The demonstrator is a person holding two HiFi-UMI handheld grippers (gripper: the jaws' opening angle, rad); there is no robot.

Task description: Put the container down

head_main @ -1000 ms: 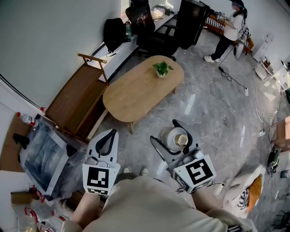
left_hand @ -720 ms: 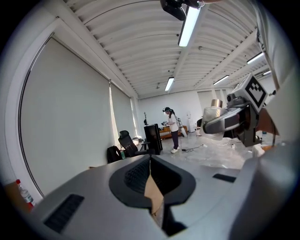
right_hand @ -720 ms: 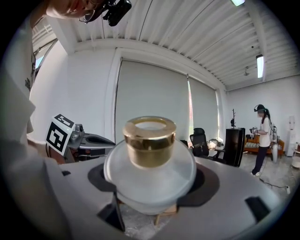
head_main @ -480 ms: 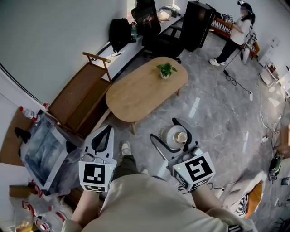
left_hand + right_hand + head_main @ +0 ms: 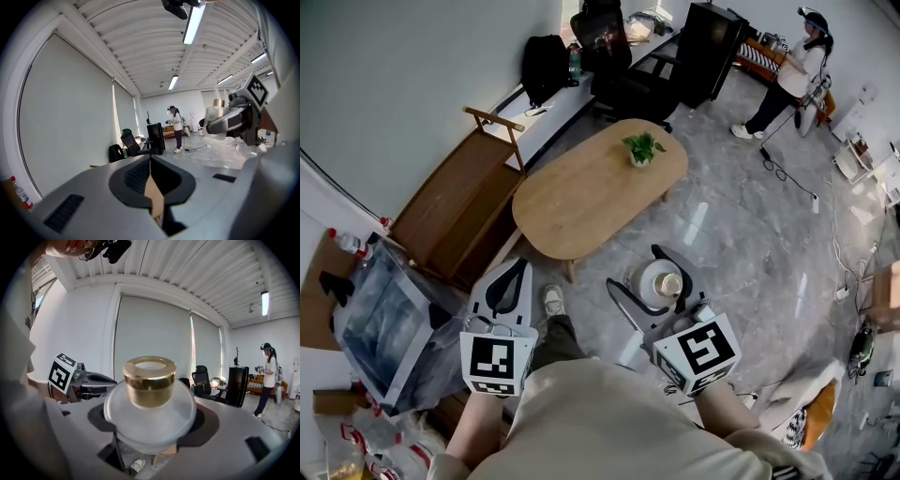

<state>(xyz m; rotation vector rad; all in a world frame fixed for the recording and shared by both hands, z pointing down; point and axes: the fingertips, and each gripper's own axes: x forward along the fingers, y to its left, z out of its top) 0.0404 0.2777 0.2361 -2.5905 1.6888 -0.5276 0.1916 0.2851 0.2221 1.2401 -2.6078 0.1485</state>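
Observation:
The container (image 5: 659, 283) is a frosted white jar with a gold neck (image 5: 149, 380), held upright above the grey marble floor. My right gripper (image 5: 649, 274) is shut on it, with a black jaw on each side of the jar's body (image 5: 150, 416). My left gripper (image 5: 508, 291) is level with it to the left, shut with nothing between its jaws; a thin slit between them shows in the left gripper view (image 5: 151, 187). An oval wooden table (image 5: 581, 192) stands just ahead of both grippers, with a small potted plant (image 5: 641, 148) at its far end.
A wooden bench (image 5: 455, 211) lines the wall to the left of the table. An office chair (image 5: 614, 56) and a black cabinet (image 5: 703, 37) stand behind it. A person (image 5: 792, 70) stands at the far right, with a cable (image 5: 787, 173) across the floor. My shoe (image 5: 552, 300) shows between the grippers.
A foot has stepped forward between the grippers, and the grippers sit closer to the table's near edge. The right gripper still holds the container; the left stays shut.

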